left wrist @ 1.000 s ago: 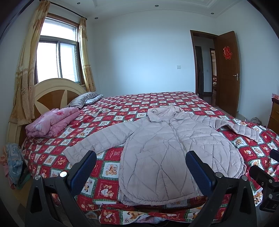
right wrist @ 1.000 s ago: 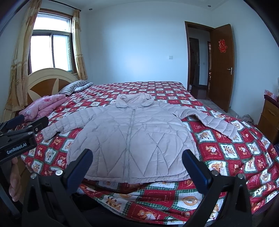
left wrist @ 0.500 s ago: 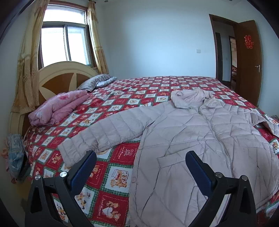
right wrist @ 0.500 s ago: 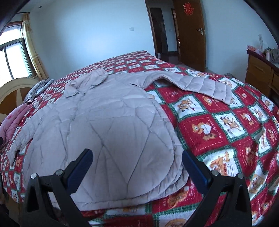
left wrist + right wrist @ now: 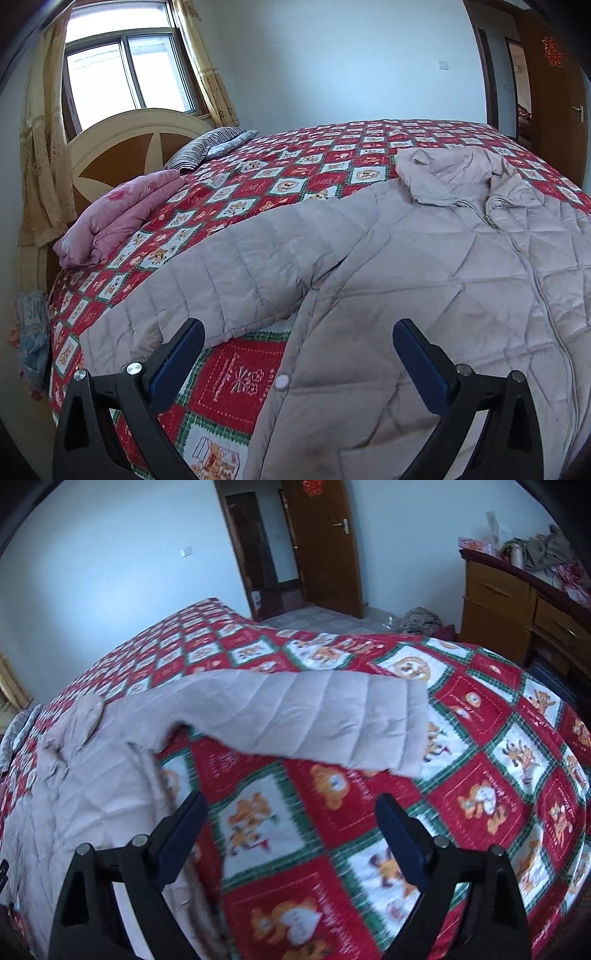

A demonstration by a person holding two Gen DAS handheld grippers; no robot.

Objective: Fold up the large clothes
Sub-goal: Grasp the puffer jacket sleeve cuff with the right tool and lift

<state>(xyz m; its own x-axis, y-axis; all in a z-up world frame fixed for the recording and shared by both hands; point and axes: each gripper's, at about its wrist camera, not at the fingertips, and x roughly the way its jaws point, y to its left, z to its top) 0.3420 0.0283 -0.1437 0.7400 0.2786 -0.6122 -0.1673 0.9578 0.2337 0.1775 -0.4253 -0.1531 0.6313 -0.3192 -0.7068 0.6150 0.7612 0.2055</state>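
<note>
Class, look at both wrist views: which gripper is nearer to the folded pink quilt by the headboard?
Left. The left gripper faces the jacket's near sleeve, on the pink quilt's side; the right gripper faces the opposite sleeve.

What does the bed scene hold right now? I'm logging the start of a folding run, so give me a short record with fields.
garment: quilted jacket, spread flat, zipped, front up
sleeves: both out to the sides, one sleeve lying on the quilt
surface: bed with red patchwork quilt
left gripper: open, over the jacket's side edge, holding nothing
right gripper: open, jaws just closing slightly, nothing between them
also on bed: pink folded blanket, striped pillow
</note>
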